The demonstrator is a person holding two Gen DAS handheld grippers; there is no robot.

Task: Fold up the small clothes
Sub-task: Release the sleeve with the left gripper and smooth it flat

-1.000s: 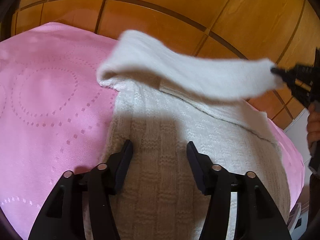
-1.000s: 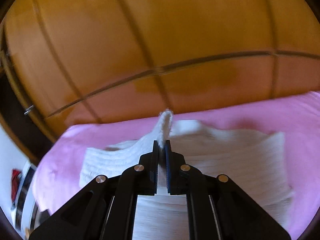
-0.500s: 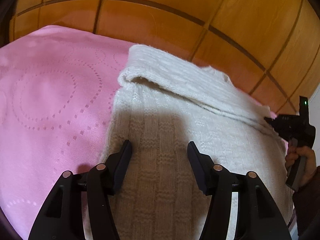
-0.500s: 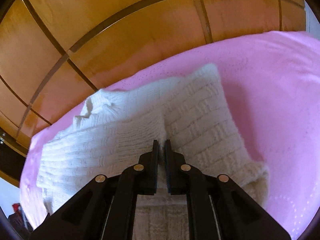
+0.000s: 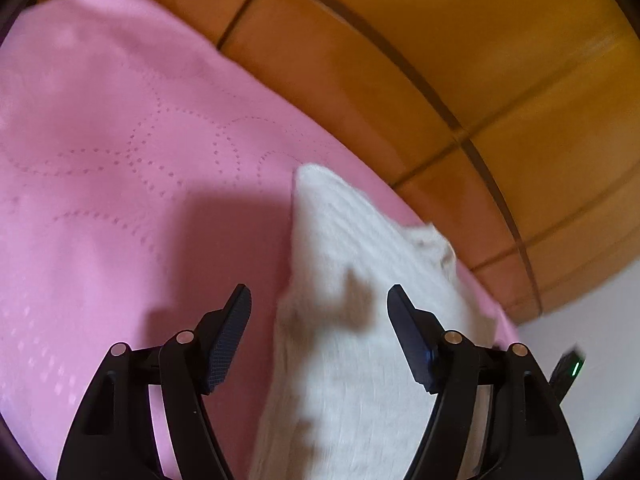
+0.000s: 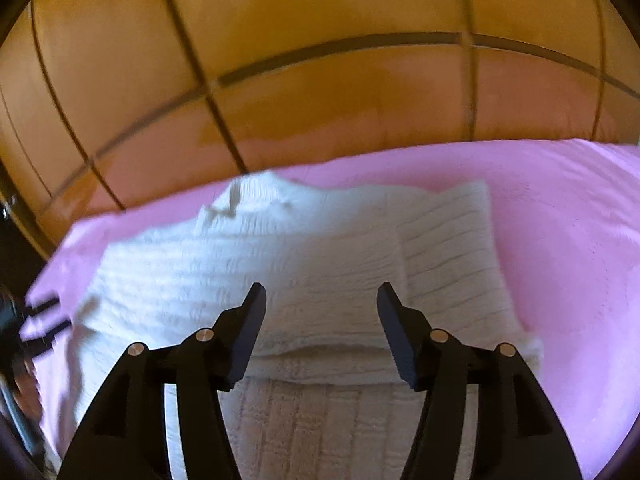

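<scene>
A cream knit sweater (image 5: 360,360) lies on the pink bedspread (image 5: 120,160). My left gripper (image 5: 318,296) hovers over the sweater's left edge. Its jaws are opening and stand apart from the knit, gripping nothing. In the right wrist view the sweater (image 6: 280,248) has a sleeve laid across its body, with a folded edge just ahead of the fingers. My right gripper (image 6: 320,292) sits above that fold. Its jaws are opening, with the cloth below them and nothing pressed between the pads. The left gripper (image 6: 40,316) shows blurred at the far left edge there.
Orange wooden panels with dark seams (image 5: 440,60) (image 6: 320,60) rise behind the bed. The pink bedspread (image 6: 560,220) spreads wide to the right of the sweater. A white wall (image 5: 600,300) shows at the right. A hand (image 6: 24,388) holds the left tool.
My right gripper lowered the sleeve onto the sweater's body and let go, its jaws now wide. My left gripper swung to the sweater's left edge and its jaws widened.
</scene>
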